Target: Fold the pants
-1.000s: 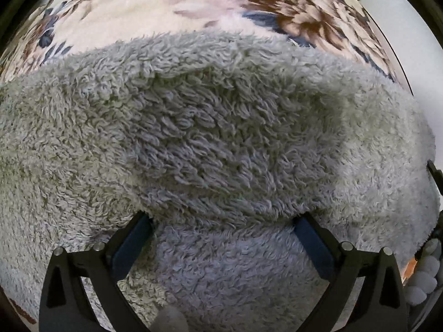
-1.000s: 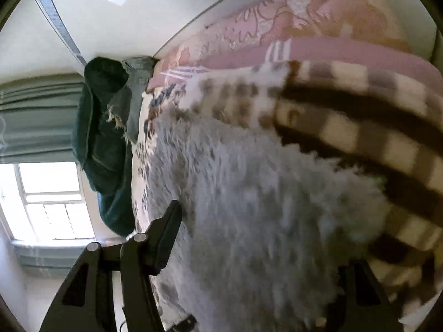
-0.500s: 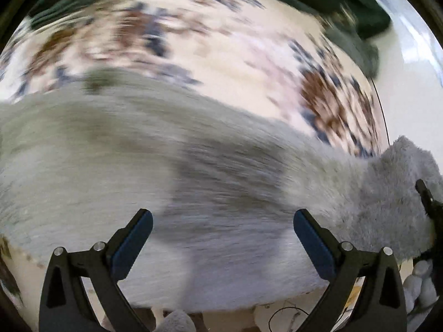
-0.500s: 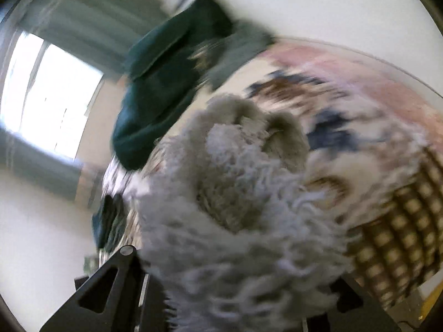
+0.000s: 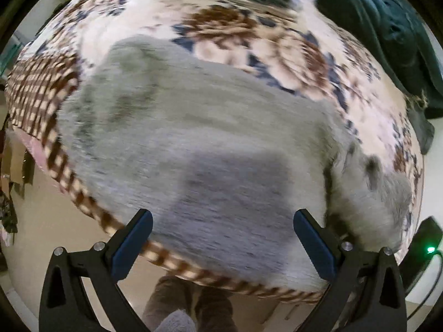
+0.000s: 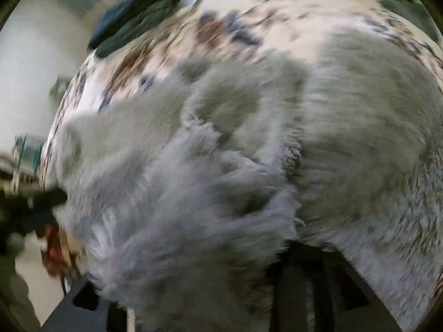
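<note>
Looking down through the left wrist view, the left tongs (image 5: 221, 238) hang wide apart above the bed, nothing between the blue pads, and that makes sense: this side has no cloth to carry right now. Below them the grey fleece pants (image 5: 199, 138) lie spread across the floral blanket (image 5: 249, 27), one end bunched up at the right edge, the other reaching toward the checked blanket (image 5: 36, 83) that drapes over the near side of the bed. Dark green clothes (image 5: 387, 27) sit heaped at the far corner, well apart from the work. The person's legs show under the bed's edge, so the stance is close in.

Over to the right wrist view, and it's all blur. A thick fold of the pants (image 6: 193, 207) fills the space between the right tongs (image 6: 193, 304), whose jaws are opening with the fleece still between them; the fingers themselves are mostly buried, so whether the pads still press on the cloth cannot be told. The doubled flap sits over the flat part of the garment, which reads as a fold being laid down and let go. Next call, likely: smoothing that bunched end.
</note>
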Available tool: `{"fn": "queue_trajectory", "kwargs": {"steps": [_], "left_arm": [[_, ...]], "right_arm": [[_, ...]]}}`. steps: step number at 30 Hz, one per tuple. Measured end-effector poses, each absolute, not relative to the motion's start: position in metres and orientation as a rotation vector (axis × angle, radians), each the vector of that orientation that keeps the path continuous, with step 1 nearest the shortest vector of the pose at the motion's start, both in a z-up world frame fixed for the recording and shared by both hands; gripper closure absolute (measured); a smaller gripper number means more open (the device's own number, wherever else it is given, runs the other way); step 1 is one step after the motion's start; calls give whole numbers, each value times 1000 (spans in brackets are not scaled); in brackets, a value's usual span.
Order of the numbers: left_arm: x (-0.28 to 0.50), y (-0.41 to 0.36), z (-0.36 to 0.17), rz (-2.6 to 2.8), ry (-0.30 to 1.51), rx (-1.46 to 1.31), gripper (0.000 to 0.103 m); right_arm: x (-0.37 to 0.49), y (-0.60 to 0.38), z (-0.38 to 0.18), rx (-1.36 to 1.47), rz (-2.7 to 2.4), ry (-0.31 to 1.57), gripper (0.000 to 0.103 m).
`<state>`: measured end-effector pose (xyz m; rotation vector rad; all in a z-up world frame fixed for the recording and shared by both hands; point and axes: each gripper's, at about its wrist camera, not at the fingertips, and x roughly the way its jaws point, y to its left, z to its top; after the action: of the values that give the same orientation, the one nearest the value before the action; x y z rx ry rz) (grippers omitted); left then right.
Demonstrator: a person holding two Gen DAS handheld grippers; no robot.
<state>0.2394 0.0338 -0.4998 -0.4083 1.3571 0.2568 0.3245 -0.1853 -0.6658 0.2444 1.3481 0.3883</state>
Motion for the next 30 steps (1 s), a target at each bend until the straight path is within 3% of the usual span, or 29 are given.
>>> {"fn": "queue_trajectory", "kwargs": {"steps": [2, 3, 8, 14, 16, 19, 21, 22, 30], "left_arm": [[240, 44, -496, 249, 1347, -424, 0], [242, 46, -495, 244, 1342, -429, 0], [257, 33, -482, 137, 1311, -453, 0], [291, -28, -497, -54, 1353, -396, 0], [300, -51, -510, -137, 1393, -372, 6], [301, -81, -532, -296, 1446, -364, 23], [297, -93, -553, -382, 1494, -365, 61], [293, -95, -560, -396, 1510, -360, 89], [258, -55, -518, -380, 1380, -460, 90]], "right_arm": [[319, -194, -651, 313, 432, 1337, 20], [315, -199, -642, 336, 434, 1329, 18], [301, -248, -610, 417, 232, 1346, 18], [291, -306, -624, 545, 2, 1394, 18], [284, -320, -626, 582, -57, 1386, 17], [272, -335, -623, 646, -103, 1373, 17], [266, -340, -622, 641, -131, 1375, 17], [265, -339, -621, 632, -137, 1373, 18], [252, -343, -613, 605, -145, 1378, 18]]}}
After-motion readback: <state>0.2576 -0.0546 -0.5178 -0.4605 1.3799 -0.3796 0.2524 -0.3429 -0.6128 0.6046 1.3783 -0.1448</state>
